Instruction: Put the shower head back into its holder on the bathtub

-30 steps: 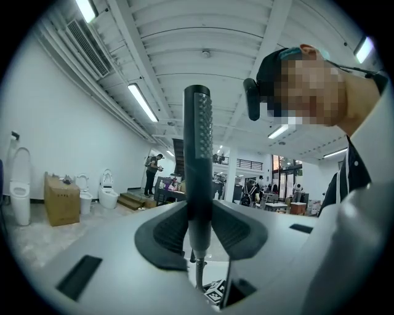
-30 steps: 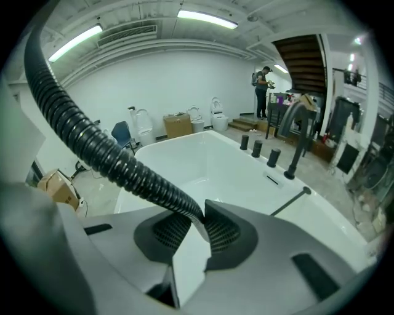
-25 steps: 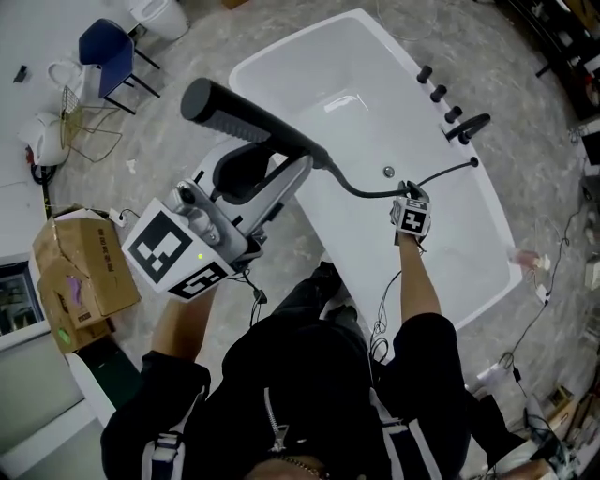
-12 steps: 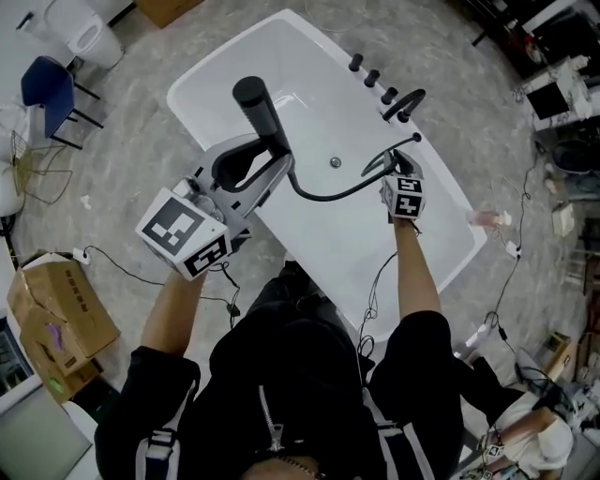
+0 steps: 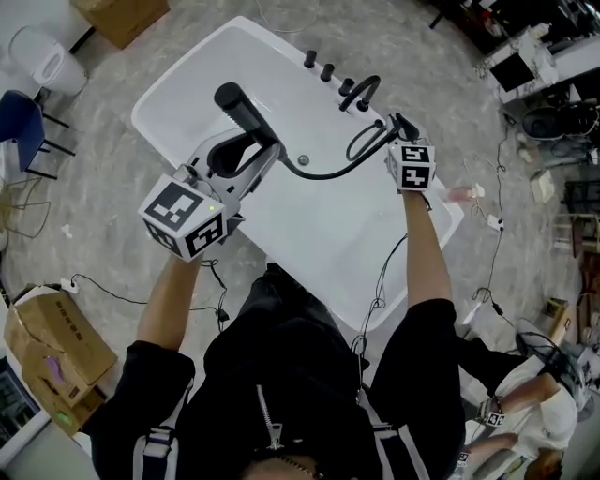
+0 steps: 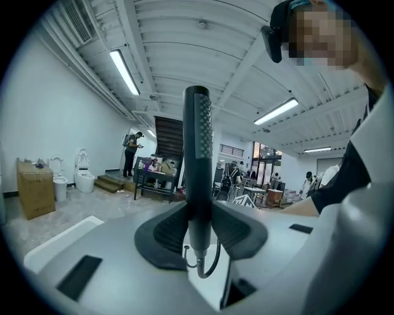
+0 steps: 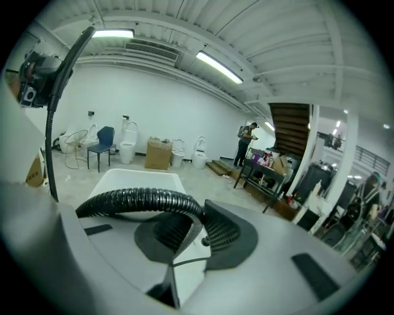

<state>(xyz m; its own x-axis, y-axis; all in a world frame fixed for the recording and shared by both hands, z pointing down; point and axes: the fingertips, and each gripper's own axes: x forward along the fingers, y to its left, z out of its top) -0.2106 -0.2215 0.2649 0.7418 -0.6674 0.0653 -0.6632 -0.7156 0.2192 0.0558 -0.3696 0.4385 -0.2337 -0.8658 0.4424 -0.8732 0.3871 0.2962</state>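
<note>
The black wand-shaped shower head (image 5: pixel 246 112) stands over the white bathtub (image 5: pixel 178 89), and my left gripper (image 5: pixel 255 150) is shut on its lower stem. In the left gripper view the shower head (image 6: pixel 198 160) points upright between the jaws of the left gripper (image 6: pixel 200 237). Its black ribbed hose (image 5: pixel 328 172) loops to the right, where my right gripper (image 5: pixel 397 131) is shut on it beside the tub's far rim. In the right gripper view the hose (image 7: pixel 141 200) arches across the right gripper (image 7: pixel 188 237). Black knobs (image 5: pixel 327 70) and a curved black fitting (image 5: pixel 364 92) sit on that rim.
Around the tub lies a grey stone floor with cables. A cardboard box (image 5: pixel 42 347) is at the lower left, another box (image 5: pixel 122 14) at the top, and a blue chair (image 5: pixel 19 122) and a toilet (image 5: pixel 42 52) at the left. Another person (image 5: pixel 534 412) crouches at the lower right.
The left gripper has sunk with the shower head and carried it over the tub. The right gripper has risen with the hose, toward the fittings on the rim, pulling it into a loop.
</note>
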